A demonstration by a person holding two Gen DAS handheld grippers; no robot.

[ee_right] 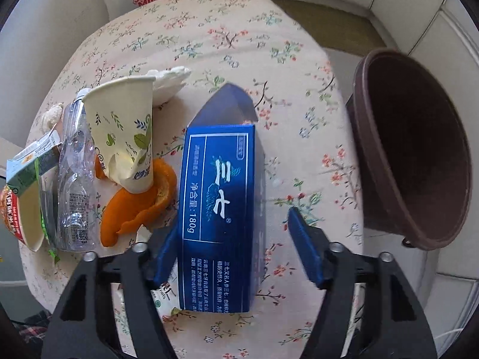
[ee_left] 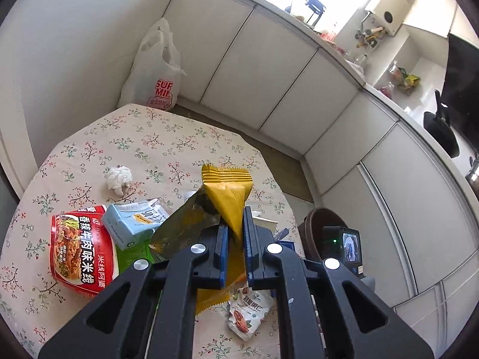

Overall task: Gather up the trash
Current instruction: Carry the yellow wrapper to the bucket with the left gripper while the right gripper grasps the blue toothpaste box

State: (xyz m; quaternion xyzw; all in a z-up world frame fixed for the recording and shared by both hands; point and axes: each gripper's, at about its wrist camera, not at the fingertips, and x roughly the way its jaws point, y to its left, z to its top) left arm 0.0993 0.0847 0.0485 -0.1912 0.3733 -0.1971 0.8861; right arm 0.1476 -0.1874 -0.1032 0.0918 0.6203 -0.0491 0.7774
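Note:
My left gripper (ee_left: 236, 224) is shut on a yellow snack wrapper (ee_left: 227, 191) and holds it up above the floral table (ee_left: 143, 143). Below it lie a red noodle packet (ee_left: 77, 248), a light-blue carton (ee_left: 131, 221), a crumpled tissue (ee_left: 118, 178) and a small nut packet (ee_left: 248, 314). My right gripper (ee_right: 233, 233) is open, its fingers on either side of a blue toothpaste box (ee_right: 218, 209) lying on the table. A brown trash bin (ee_right: 413, 149) stands off the table's right edge; it also shows in the left wrist view (ee_left: 317, 230).
Left of the box lie orange peel (ee_right: 140, 203), a crushed paper cup (ee_right: 125, 131), a clear plastic bottle (ee_right: 74, 179) and a white tissue (ee_right: 170, 80). A white shopping bag (ee_left: 155, 68) stands on the floor by the wall. White cabinets (ee_left: 269, 68) run behind.

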